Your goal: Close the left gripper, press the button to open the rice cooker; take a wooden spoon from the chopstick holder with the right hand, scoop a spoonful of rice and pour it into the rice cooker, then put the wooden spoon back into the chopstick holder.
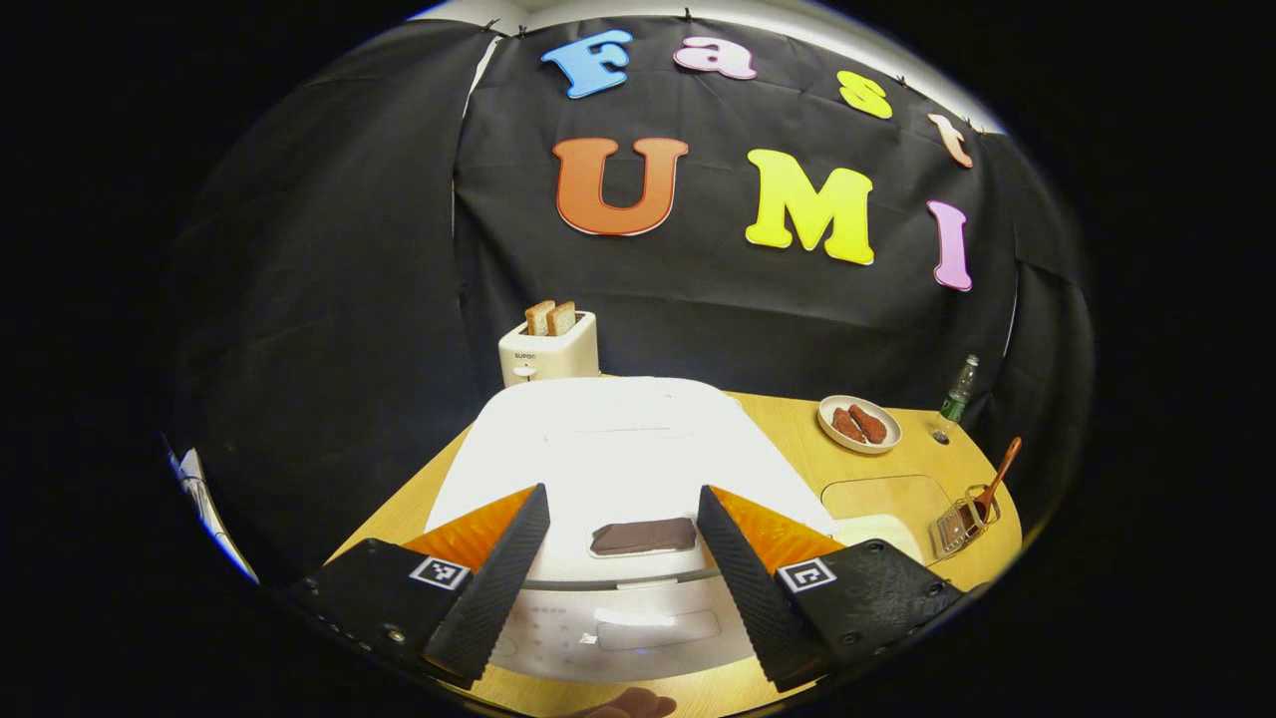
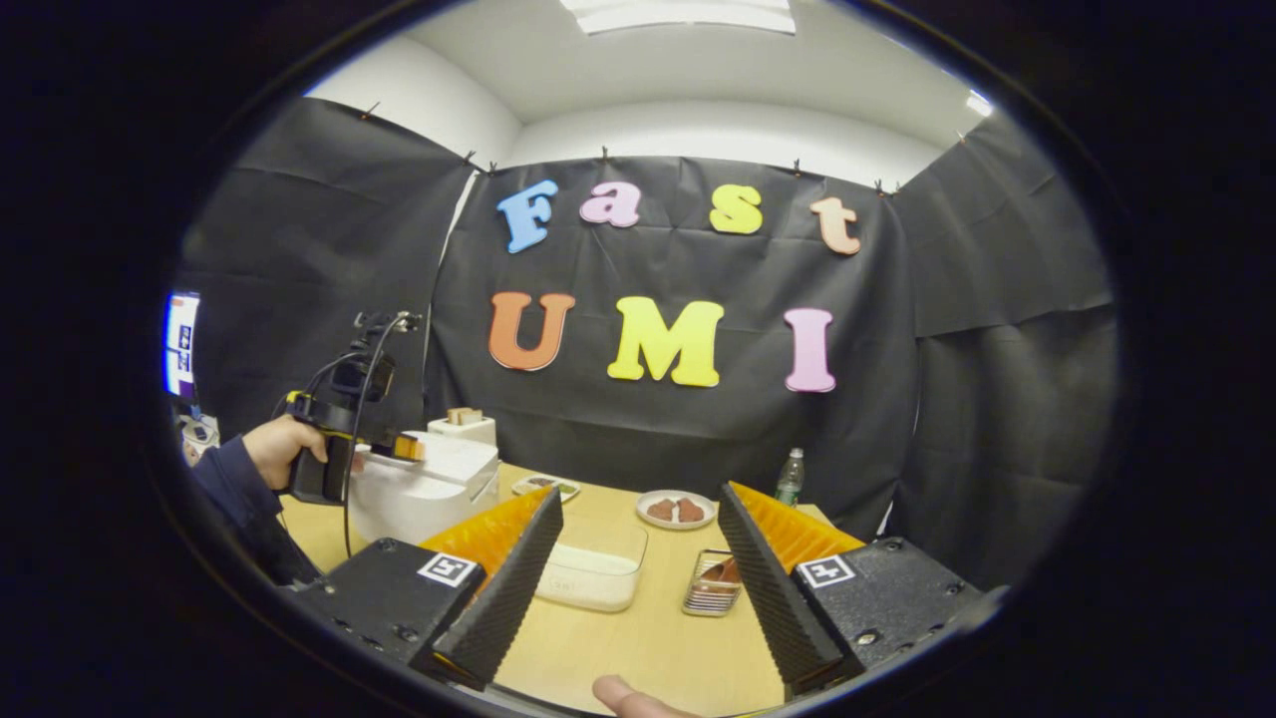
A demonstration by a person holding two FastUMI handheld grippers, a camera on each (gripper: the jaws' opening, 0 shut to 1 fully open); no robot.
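The white rice cooker (image 1: 618, 449) stands with its lid down right in front of my left gripper (image 1: 623, 494), which is open. Its dark button (image 1: 643, 536) lies between the two fingers, just under them. The right gripper view has the same cooker (image 2: 424, 494) at the left, with a hand holding the left gripper (image 2: 404, 447) over it. My right gripper (image 2: 640, 494) hangs open and empty above the table. Beyond it stand a clear box of rice (image 2: 593, 578) and the wire chopstick holder (image 2: 713, 586). The wooden spoon (image 1: 1000, 477) leans in the holder (image 1: 962, 524).
A toaster (image 1: 548, 349) with two slices stands behind the cooker. A plate of sausages (image 1: 859, 424) and a green bottle (image 1: 957, 394) sit at the back right of the wooden table (image 1: 768, 414). A second small dish (image 2: 543, 487) lies behind the rice box.
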